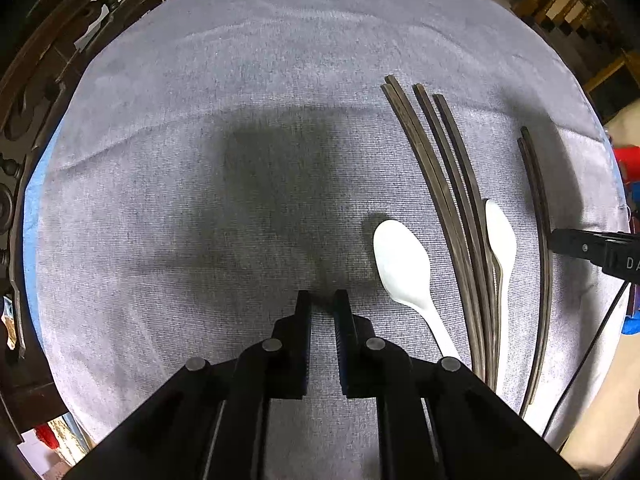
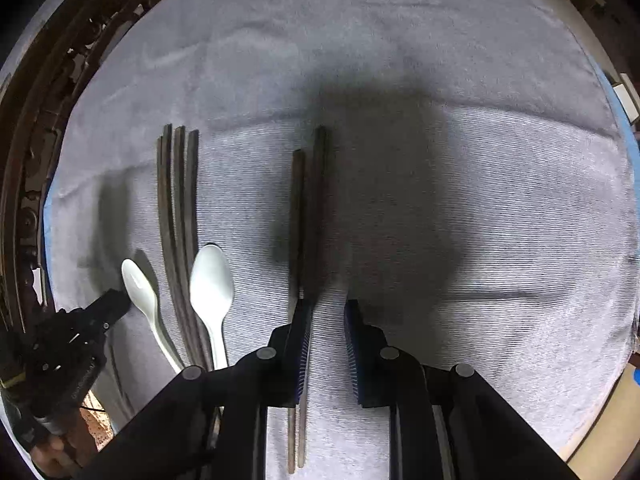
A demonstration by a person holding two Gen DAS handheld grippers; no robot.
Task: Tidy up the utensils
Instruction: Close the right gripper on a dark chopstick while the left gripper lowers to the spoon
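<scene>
Chopsticks (image 2: 298,216) of the loose pair lie on the grey cloth (image 2: 440,200) directly beneath the right gripper (image 2: 329,310), long axis running near to far, parallel to its fingers. Its jaws stand narrowly apart with cloth visible between them; the pair sits just left of the gap, against the left finger, not gripped. Left of it: a white spoon (image 2: 211,280), a bundle (image 2: 180,208) of four chopsticks, a second spoon (image 2: 140,288). The left gripper (image 1: 323,302) is nearly shut, empty, left of those. Judgement: the right hand is nearer the pair.
</scene>
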